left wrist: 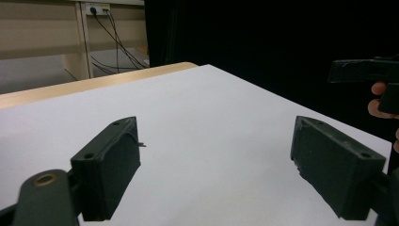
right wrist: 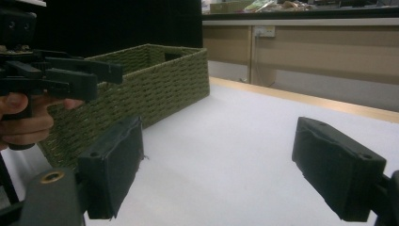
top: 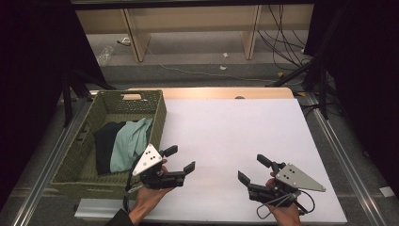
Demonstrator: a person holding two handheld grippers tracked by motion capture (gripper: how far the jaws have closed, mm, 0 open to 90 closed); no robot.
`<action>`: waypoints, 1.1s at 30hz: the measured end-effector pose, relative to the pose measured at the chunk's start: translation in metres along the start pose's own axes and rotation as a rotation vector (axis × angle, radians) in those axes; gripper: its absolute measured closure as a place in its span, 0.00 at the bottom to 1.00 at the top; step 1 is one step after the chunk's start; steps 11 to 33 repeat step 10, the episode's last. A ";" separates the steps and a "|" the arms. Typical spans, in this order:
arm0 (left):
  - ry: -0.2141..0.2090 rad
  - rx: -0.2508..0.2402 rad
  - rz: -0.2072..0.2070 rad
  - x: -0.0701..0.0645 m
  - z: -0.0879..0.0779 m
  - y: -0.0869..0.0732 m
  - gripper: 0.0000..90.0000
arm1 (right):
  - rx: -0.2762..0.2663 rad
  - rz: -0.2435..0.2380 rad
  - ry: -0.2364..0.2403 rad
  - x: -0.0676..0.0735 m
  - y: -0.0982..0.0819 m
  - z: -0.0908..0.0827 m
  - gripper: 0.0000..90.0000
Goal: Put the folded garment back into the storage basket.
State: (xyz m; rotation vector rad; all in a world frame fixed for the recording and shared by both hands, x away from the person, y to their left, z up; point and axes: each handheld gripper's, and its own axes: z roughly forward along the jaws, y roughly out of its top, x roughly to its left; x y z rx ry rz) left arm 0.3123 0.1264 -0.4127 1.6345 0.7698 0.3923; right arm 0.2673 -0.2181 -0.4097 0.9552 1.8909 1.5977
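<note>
1. While both tools hover low over the near edge of the white table (top: 244,136), we see our left gripper (top: 181,159) with its jaws spread wide and nothing between them, just beside the basket's near right corner.
2. Over on the other side, our right gripper (top: 251,169) sits well apart from it, jaws equally wide and empty, tilted inward toward the left one.
3. From the left gripper view, bare white surface lies between the pads (left wrist: 113,174); the right gripper view shows the same, with the woven wall rising beyond.
4. Moving farther out, the green woven basket (top: 157,117) stands on the table's left side, and inside it lie the clothes: a pale mint-green garment (top: 131,141) draped partly over a dark garment (top: 104,141), both crumpled toward the near half.
5. We judge these clothes soft, light and floppy, not fragile, and likely to sag and trail once lifted.
6. Our best hold looks like a raised fold of the mint-green garment near its top, pinched deep enough to catch a thick bunch of cloth.
7. We expect the dark one may drag along, since the two overlap.
</note>
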 end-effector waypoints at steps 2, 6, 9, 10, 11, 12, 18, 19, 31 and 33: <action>0.000 -0.002 -0.001 0.000 0.000 0.000 0.17 | -0.001 -0.002 0.002 0.000 0.000 0.000 0.20; -0.001 -0.001 -0.002 0.000 0.000 0.000 0.17 | -0.002 -0.001 0.003 0.000 0.000 0.000 0.20; 0.000 0.004 0.003 -0.001 0.001 -0.001 0.17 | 0.001 0.001 0.001 0.000 0.000 0.000 0.20; 0.000 0.006 0.005 -0.001 0.001 -0.001 0.17 | 0.001 0.001 0.000 0.000 0.000 0.000 0.20; 0.000 0.006 0.005 -0.001 0.001 -0.001 0.17 | 0.001 0.001 0.000 0.000 0.000 0.000 0.20; 0.000 0.006 0.005 -0.001 0.001 -0.001 0.17 | 0.001 0.001 0.000 0.000 0.000 0.000 0.20; 0.000 0.006 0.005 -0.001 0.001 -0.001 0.17 | 0.001 0.001 0.000 0.000 0.000 0.000 0.20; 0.000 0.006 0.005 -0.001 0.001 -0.001 0.17 | 0.001 0.001 0.000 0.000 0.000 0.000 0.20; 0.000 0.006 0.005 -0.001 0.001 -0.001 0.17 | 0.001 0.001 0.000 0.000 0.000 0.000 0.20; 0.000 0.006 0.005 -0.001 0.001 -0.001 0.17 | 0.001 0.001 0.000 0.000 0.000 0.000 0.20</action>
